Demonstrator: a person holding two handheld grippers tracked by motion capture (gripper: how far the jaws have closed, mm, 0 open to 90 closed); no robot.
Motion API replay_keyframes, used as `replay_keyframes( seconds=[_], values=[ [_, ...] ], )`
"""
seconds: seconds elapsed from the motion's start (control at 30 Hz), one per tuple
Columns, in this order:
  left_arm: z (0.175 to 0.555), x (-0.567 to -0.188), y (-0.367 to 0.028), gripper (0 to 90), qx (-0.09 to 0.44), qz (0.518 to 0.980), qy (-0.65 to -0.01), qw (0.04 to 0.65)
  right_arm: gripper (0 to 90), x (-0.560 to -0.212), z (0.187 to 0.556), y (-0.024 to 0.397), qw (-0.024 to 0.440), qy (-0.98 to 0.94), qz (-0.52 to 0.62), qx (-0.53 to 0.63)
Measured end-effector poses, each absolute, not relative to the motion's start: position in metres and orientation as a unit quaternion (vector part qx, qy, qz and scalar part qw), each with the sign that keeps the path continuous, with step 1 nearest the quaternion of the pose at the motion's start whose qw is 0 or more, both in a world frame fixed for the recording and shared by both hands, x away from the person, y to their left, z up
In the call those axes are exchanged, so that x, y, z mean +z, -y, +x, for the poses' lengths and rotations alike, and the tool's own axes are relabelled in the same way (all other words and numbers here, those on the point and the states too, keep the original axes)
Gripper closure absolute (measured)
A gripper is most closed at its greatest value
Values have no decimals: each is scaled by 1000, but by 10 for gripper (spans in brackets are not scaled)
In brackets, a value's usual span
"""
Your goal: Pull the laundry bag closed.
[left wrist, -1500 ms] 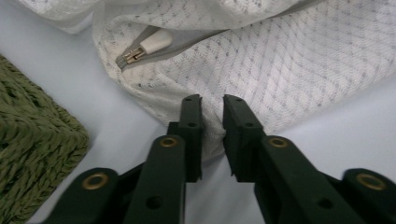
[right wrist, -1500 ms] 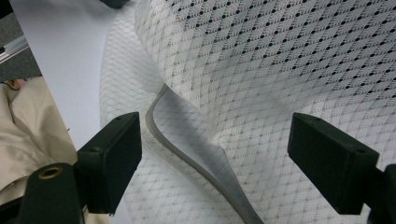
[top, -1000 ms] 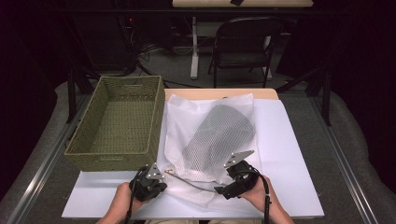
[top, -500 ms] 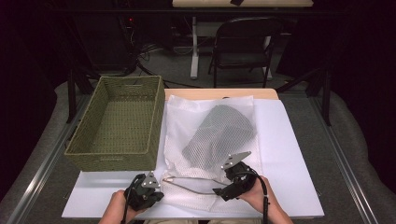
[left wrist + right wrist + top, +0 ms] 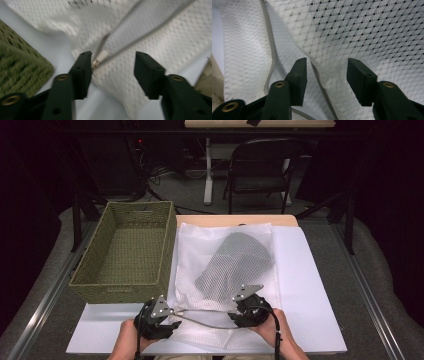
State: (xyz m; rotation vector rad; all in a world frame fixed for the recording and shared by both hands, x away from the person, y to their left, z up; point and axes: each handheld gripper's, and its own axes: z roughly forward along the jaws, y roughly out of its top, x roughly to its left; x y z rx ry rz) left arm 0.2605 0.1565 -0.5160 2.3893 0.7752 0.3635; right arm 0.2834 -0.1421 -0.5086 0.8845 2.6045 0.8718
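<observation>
A white mesh bag [image 5: 200, 245] lies flat on the white sheet with a grey garment [image 5: 235, 262] inside it. Both grippers sit at its near edge, joined by the grey zip line [image 5: 205, 317]. My left gripper [image 5: 170, 314] is open. Its jaws have just been opening, and the zip pull [image 5: 95, 63] lies loose beside the left jaw, with the mesh bag [image 5: 155, 30] beyond. My right gripper [image 5: 236, 316] is open too. Its jaws have just been closing, and the bag's edge seam [image 5: 318, 75] runs between them untouched by the pads.
A green woven basket [image 5: 125, 285] stands left of the bag, with its corner [image 5: 17, 57] close to my left gripper. The white sheet [image 5: 305, 285] extends to the right. A folding chair [image 5: 260, 165] stands beyond the table's far edge.
The left hand has slid a little toward the near-left corner, and the zip line between the grippers has lengthened. The right hand has stayed in place.
</observation>
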Motion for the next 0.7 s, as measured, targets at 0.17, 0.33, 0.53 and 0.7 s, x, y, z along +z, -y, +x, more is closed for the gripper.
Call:
replay_keyframes(
  seconds=[0.17,0.33,0.53,0.7],
  values=[
    [272,-518,-138,381,164,898,-275,301,678,-513,284,139,121,-895,309,297],
    [281,-525,-121,544,189,902,-246,299,871,-515,284,137,121,-898,300,299],
    [284,-529,-120,889,152,914,-224,302,900,-511,279,137,105,-907,284,294],
    [277,-526,-123,898,125,922,-208,301,900,-507,273,139,94,-917,269,278]
  ],
)
